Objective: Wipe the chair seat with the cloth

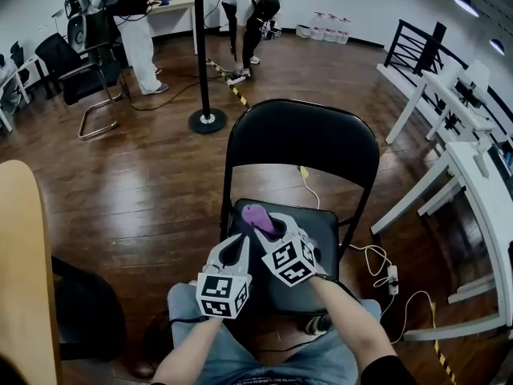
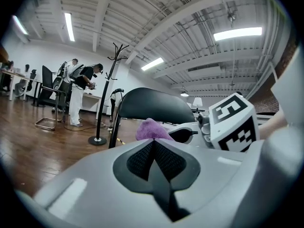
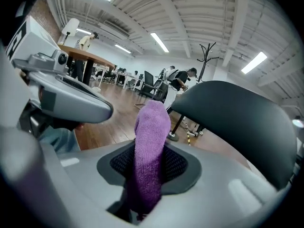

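Note:
A black folding chair stands before me, its backrest (image 1: 300, 147) upright and its seat (image 1: 329, 235) low in the head view. My right gripper (image 1: 268, 229) is shut on a purple cloth (image 1: 258, 217), held over the seat's front left part. In the right gripper view the cloth (image 3: 153, 127) sticks up from between the jaws of my right gripper (image 3: 147, 175), in front of the backrest (image 3: 237, 122). My left gripper (image 1: 235, 251) sits beside it, a little nearer to me. In its own view my left gripper (image 2: 153, 144) is shut with nothing in it, and the cloth (image 2: 151, 129) shows just beyond.
A coat stand (image 1: 200, 54) rises behind the chair. Another black chair (image 1: 84, 74) and two people (image 1: 132, 22) are at the back left. White tables (image 1: 473, 167) line the right. A wooden tabletop (image 1: 24, 271) is at my left. A power strip (image 1: 391, 277) and cable lie on the floor.

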`<action>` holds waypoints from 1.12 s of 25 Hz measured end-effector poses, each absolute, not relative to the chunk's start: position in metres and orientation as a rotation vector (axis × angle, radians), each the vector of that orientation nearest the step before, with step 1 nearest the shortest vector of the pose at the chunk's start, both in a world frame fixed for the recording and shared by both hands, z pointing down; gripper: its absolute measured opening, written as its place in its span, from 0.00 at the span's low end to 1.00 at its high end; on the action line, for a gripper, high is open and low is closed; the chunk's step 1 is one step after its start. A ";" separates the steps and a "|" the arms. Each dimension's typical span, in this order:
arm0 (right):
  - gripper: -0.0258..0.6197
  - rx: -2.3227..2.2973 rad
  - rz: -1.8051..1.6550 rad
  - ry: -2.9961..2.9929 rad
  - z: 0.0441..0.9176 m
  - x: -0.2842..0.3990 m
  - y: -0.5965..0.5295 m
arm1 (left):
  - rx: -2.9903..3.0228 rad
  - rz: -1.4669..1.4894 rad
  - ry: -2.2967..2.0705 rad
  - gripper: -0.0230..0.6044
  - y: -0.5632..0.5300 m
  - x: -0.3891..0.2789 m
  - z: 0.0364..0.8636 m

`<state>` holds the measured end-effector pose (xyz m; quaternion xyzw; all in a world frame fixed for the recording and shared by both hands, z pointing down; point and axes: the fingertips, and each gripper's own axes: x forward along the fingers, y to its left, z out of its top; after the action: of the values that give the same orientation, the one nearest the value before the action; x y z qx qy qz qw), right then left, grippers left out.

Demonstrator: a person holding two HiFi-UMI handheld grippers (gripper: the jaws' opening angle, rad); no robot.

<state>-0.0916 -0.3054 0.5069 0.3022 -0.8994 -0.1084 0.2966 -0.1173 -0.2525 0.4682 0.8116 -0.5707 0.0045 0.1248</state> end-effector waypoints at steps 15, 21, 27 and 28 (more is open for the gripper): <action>0.22 0.662 -0.285 -2.129 0.613 -0.107 -0.405 | 2.338 0.084 -1.625 0.04 -0.262 -0.150 0.494; 0.22 0.589 -0.350 -2.010 0.645 -0.109 -0.424 | 2.298 0.096 -1.630 0.04 -0.264 -0.167 0.508; 0.22 0.573 -0.394 -1.928 0.660 -0.113 -0.439 | 2.285 0.100 -1.624 0.04 -0.261 -0.171 0.515; 0.22 0.564 -0.400 -1.917 0.661 -0.113 -0.439 | 2.282 0.100 -1.625 0.04 -0.261 -0.172 0.515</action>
<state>-0.1134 -0.4389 0.6611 0.2358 -0.8010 -0.1672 0.5243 -0.1719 -0.2606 0.5152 0.8024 -0.5715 0.0351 0.1683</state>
